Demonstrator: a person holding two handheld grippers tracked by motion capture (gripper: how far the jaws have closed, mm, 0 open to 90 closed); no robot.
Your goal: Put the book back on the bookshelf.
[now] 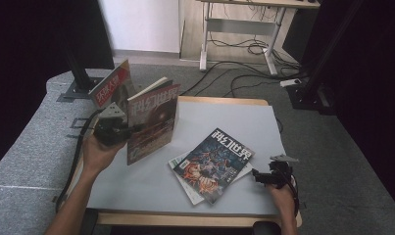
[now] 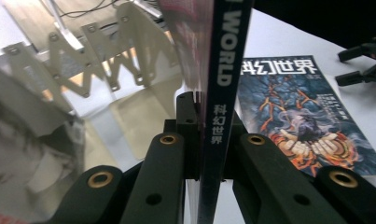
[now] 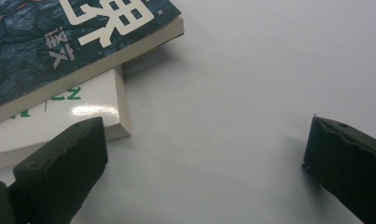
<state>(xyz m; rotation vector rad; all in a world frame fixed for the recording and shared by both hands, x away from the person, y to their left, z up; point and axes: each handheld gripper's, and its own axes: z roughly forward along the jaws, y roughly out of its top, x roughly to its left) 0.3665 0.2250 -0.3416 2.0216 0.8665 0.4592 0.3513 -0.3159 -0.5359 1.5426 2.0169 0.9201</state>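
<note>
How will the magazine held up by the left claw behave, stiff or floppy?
The magazine probably sags little: it stands upright, pinched at its spine by the left claw. Its glossy cover may slip. Its pages fan open at the top, so it could flop open.

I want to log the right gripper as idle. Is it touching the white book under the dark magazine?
Cannot tell. In the right gripper view the open right gripper has one jaw overlapping the white book corner, hiding any contact or gap.

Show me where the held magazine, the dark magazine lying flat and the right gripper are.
held magazine [image 1: 153, 122], high view, front cover
dark magazine [image 1: 214, 164], high view, cover middle
right gripper [image 3: 204, 154], right gripper view, between its open jaws
</note>
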